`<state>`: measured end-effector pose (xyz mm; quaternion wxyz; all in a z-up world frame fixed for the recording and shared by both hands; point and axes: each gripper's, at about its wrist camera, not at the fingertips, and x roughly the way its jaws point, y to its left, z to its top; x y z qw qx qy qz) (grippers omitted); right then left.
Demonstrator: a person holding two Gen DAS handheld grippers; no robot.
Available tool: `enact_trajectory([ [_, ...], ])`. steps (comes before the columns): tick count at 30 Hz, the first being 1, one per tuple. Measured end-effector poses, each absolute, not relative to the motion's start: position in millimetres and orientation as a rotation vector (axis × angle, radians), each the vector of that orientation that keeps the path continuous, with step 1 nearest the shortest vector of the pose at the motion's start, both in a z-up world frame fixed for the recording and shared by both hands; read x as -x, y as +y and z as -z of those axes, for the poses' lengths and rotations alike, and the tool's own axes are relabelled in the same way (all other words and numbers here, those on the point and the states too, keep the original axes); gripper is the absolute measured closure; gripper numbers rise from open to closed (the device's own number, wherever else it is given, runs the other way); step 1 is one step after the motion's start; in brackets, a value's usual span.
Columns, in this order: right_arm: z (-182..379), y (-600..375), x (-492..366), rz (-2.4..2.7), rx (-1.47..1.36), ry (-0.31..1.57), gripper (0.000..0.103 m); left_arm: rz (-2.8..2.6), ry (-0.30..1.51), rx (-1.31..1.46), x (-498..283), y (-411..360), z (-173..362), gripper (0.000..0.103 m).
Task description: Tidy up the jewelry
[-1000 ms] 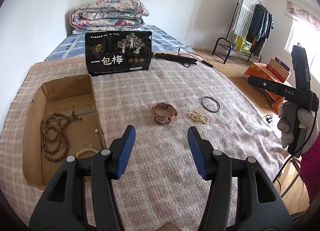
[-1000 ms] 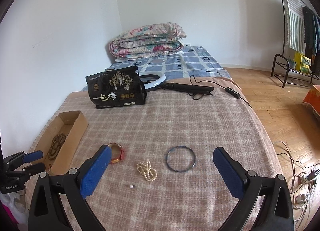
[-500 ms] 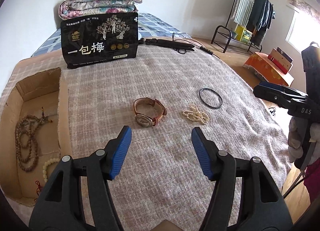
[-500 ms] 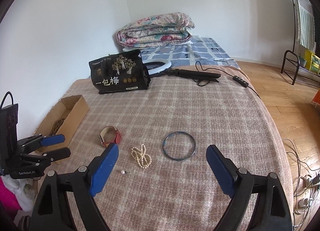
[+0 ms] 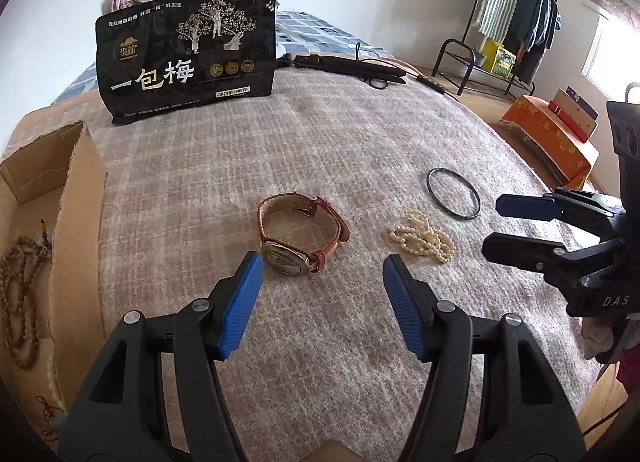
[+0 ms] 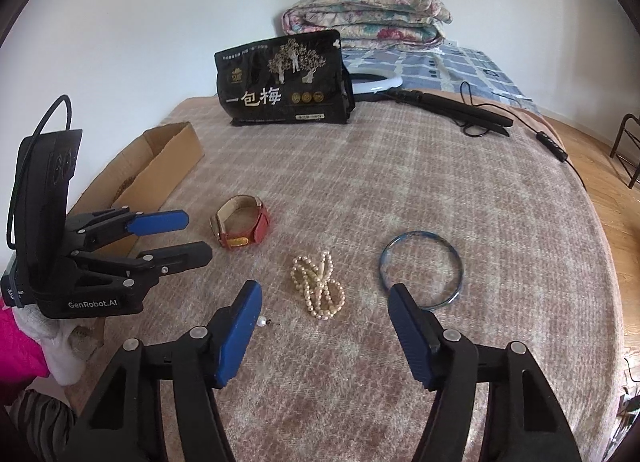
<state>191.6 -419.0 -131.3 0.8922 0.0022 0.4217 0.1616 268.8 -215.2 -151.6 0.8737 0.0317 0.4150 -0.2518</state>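
Note:
A red-strapped watch (image 5: 303,233) lies on the checked blanket just ahead of my open left gripper (image 5: 322,266). A pearl bracelet (image 5: 423,238) and a dark bangle (image 5: 453,198) lie to its right. In the right wrist view my open right gripper (image 6: 324,294) hovers just short of the pearl bracelet (image 6: 318,286), with the bangle (image 6: 421,268) at right, the watch (image 6: 241,227) at left and a loose pearl (image 6: 261,321) by the left finger. The cardboard box (image 5: 82,198) at left holds wooden beads (image 5: 18,282). Both grippers are empty.
A black snack bag (image 5: 188,52) stands at the far side. A black ring-light stand with cable (image 6: 452,110) lies behind it. A folded quilt (image 6: 366,16) is on the bed beyond. The blanket's right edge drops to a wooden floor (image 6: 592,166).
Both grippers have moved forward and lower toward the jewelry. The left one now faces the watch closely; the right one has closed in on the pearl bracelet. Both stay open.

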Motion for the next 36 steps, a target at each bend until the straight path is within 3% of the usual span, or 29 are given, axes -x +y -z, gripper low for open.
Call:
enact_trajectory([
  [8,151,-412,-209,-0.374,-0.013,0.926,0.053,0.499,0.870,-0.096,-284,-220,167,0.039],
  [26,174,-394,-232,-0.358,0.079,0.994,0.063,0.488,0.895,-0.123,-299,-227,183,0.039],
  [29,175,-394,-233,-0.342,0.092,0.997,0.070,0.487,0.896,-0.115,-300,-226,182,0.039],
  [31,175,-393,-233,-0.331,0.100,0.997,0.078,0.484,0.895,-0.115,-300,-226,183,0.047],
  [36,173,-395,-231,-0.320,0.092,0.993,0.093,0.483,0.887,-0.115,-297,-225,181,0.048],
])
